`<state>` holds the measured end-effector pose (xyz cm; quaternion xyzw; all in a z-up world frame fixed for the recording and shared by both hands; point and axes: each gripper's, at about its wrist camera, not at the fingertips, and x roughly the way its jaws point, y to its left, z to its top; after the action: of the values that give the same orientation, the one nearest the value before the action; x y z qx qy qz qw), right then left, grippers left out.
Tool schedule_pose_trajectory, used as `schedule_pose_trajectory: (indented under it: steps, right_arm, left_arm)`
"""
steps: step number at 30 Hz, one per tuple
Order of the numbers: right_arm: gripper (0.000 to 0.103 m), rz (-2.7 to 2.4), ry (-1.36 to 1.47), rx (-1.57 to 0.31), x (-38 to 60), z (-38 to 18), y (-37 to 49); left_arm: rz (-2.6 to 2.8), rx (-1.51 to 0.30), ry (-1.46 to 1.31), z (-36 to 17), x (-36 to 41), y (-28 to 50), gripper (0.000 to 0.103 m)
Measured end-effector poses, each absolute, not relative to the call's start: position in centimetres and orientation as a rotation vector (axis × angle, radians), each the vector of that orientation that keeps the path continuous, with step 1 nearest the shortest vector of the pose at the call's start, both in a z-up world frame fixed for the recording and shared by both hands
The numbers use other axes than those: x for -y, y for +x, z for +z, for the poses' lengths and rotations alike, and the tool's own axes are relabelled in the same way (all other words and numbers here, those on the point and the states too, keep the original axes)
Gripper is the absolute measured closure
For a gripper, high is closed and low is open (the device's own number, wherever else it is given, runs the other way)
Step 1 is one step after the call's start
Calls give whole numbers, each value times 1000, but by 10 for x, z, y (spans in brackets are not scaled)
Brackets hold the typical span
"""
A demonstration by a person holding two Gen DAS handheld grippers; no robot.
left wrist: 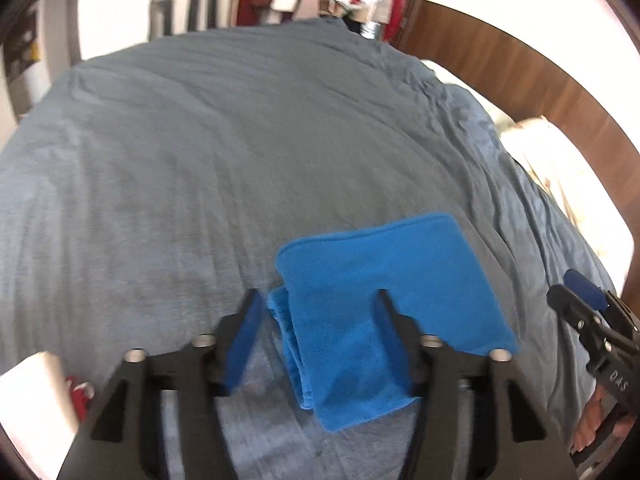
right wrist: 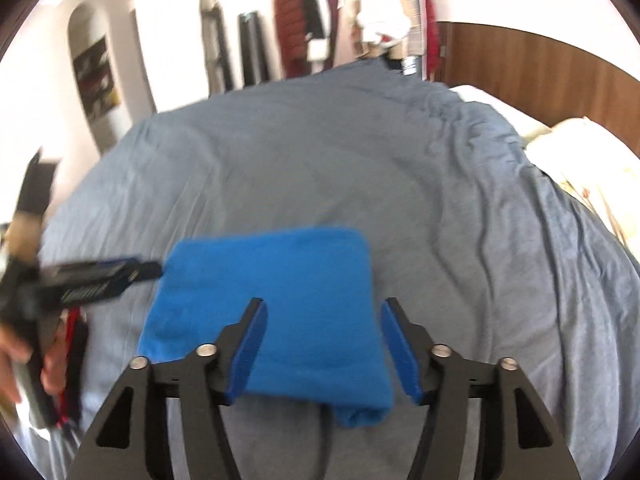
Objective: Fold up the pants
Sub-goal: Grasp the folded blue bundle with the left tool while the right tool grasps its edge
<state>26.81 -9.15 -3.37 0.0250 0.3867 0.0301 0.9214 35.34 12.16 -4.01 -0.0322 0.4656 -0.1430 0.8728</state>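
The blue pants (left wrist: 384, 304) lie folded into a compact rectangle on the grey bed cover (left wrist: 200, 160). They also show in the right wrist view (right wrist: 272, 304). My left gripper (left wrist: 318, 296) is open and empty, held just above the near left part of the pants. My right gripper (right wrist: 324, 308) is open and empty, held above the near part of the pants. The right gripper also shows at the right edge of the left wrist view (left wrist: 580, 300). The left gripper shows blurred at the left of the right wrist view (right wrist: 120, 272).
A wooden headboard (right wrist: 540, 64) and pale pillows (right wrist: 592, 152) are at the right. Clothes hang on a rack (right wrist: 340, 20) beyond the bed. Red and dark items (right wrist: 74, 344) lie at the bed's left edge.
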Motion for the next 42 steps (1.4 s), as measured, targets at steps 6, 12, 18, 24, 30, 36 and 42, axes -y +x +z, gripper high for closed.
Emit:
schedule_pose_trajectory:
  steps: [6, 12, 18, 24, 30, 36, 42]
  right_arm:
    - [31, 72, 102, -798, 114, -46, 288]
    - [31, 64, 222, -911, 130, -84, 310]
    - [31, 53, 264, -973, 134, -114, 325]
    - [33, 81, 266, -1024, 126, -134, 335]
    - [34, 90, 277, -1056, 126, -147, 339]
    - [34, 93, 290, -1070, 127, -155, 342]
    - [40, 98, 233, -1067, 117, -161, 347]
  left_arm:
    - [-256, -1032, -50, -55, -113, 362, 41]
    - [-196, -1093, -102, -86, -111, 375, 41]
    - [-178, -1130, -192, -112, -120, 377, 34]
    - [-187, -1165, -264, -128, -128, 378, 31]
    - [-251, -1176, -292, -136, -127, 379, 45]
    - [-291, -1187, -323, -147, -126, 385, 48]
    - [-322, -1191, -430, -166, -136, 388, 40]
